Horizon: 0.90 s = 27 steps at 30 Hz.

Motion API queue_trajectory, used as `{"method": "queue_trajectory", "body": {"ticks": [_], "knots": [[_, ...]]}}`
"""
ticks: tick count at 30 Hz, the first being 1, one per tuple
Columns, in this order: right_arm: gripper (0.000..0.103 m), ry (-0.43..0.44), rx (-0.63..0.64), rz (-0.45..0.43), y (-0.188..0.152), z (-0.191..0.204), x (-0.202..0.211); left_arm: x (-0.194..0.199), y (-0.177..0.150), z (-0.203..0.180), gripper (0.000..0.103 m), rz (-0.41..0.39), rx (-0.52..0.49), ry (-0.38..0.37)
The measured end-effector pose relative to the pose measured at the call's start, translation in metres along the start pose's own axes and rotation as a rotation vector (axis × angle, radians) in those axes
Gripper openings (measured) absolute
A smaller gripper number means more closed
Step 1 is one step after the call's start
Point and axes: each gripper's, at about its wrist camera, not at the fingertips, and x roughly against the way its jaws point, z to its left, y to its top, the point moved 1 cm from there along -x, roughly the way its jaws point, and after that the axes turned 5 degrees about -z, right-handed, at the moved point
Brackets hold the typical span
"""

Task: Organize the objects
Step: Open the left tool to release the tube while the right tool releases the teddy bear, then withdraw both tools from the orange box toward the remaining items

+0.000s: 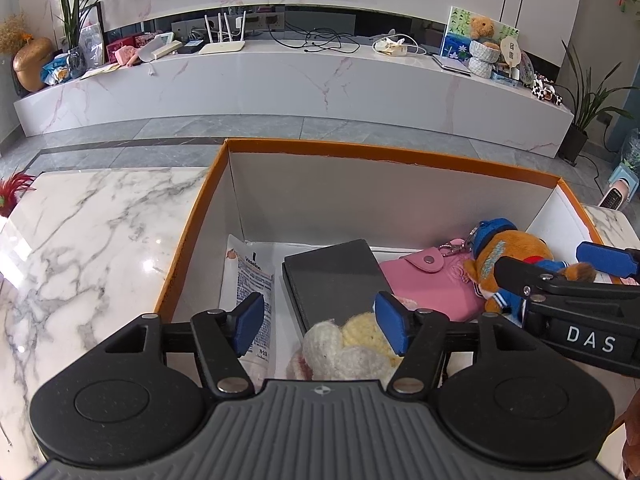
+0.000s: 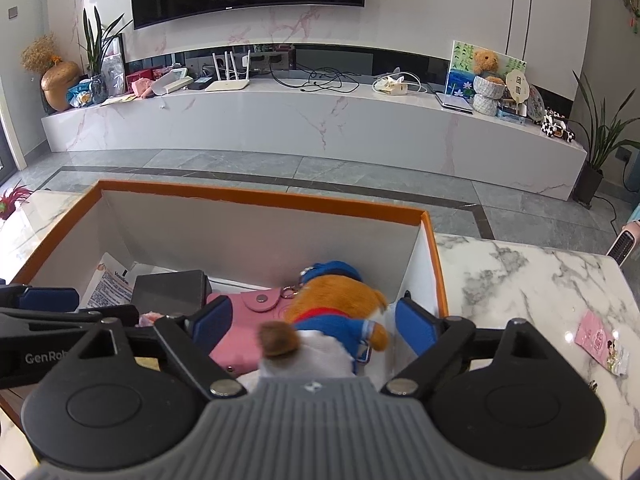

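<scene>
Both views are taken close above the orange-rimmed box (image 1: 384, 156), angled down and forward toward the TV wall (image 2: 400, 20); the box interior is shared.

- Orange-rimmed box (image 1: 192, 220) — open-topped, white inside, standing on the marble table.
- Vaseline sachet (image 1: 254, 280) — flat on the box floor by the left wall.
- Dark grey case (image 1: 336, 280) lies beside it.
- Pink snap wallet (image 1: 432, 284), flat, next along.
- Orange plush toy in blue (image 2: 340, 312), lying over the wallet's right end.
- Cream and yellow crocheted piece (image 1: 352, 346) at the near edge.
</scene>
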Motion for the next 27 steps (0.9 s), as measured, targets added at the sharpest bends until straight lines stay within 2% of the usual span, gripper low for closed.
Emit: {"method": "queue_trajectory", "body": {"ticks": [14, 27], "knots": [[0.095, -0.013, 0.023, -0.012, 0.004, 0.001, 0.008, 0.010, 0.001, 0.001, 0.075, -0.016, -0.007, 0.014], [0.098, -0.056, -0.020, -0.041, 0.003, 0.003, 0.045, 0.042, -0.001, -0.001, 0.075, -0.053, -0.010, 0.031]]}}
